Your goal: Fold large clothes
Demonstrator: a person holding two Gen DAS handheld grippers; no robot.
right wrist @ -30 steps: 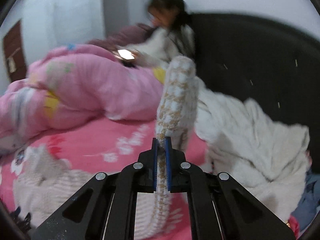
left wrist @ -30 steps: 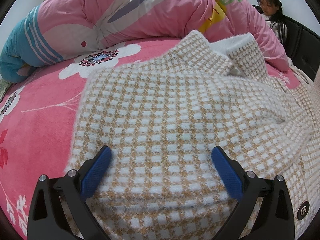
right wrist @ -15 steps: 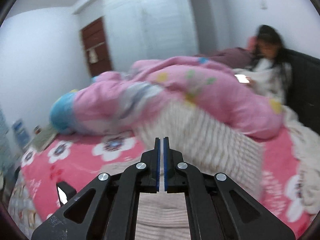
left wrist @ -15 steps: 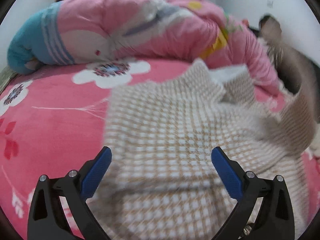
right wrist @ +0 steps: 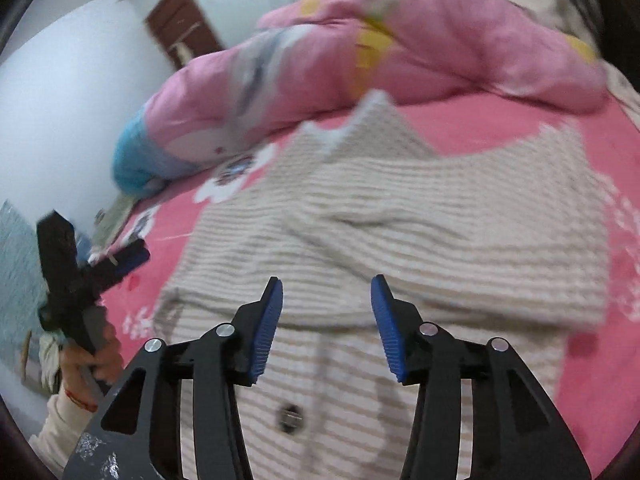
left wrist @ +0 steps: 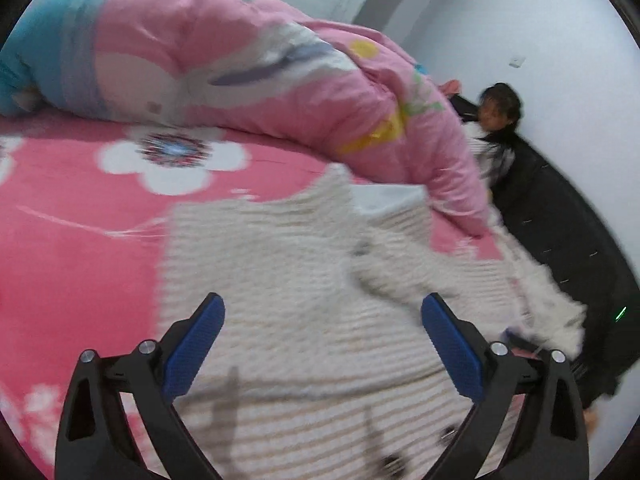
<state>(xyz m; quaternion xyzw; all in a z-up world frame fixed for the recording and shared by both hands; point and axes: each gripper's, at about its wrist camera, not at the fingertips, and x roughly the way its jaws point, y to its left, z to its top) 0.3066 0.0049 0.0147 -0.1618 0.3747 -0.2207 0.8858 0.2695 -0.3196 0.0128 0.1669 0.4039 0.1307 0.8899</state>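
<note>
Right wrist view shows the right gripper (right wrist: 326,300) with its blue pads part way apart and nothing between them; its jaws have just been opening, letting go of the sleeve it pinched a moment ago, so that sleeve now lies folded across the fuzzy tan-and-white checked coat (right wrist: 400,216) on the pink flowered bed sheet (right wrist: 480,128). The left gripper (left wrist: 322,330) hangs wide and holds nothing above the same coat. One coat, one puffy pink quilt (left wrist: 248,76), two grippers, and one person (left wrist: 500,108) sitting far back can be counted.
</note>
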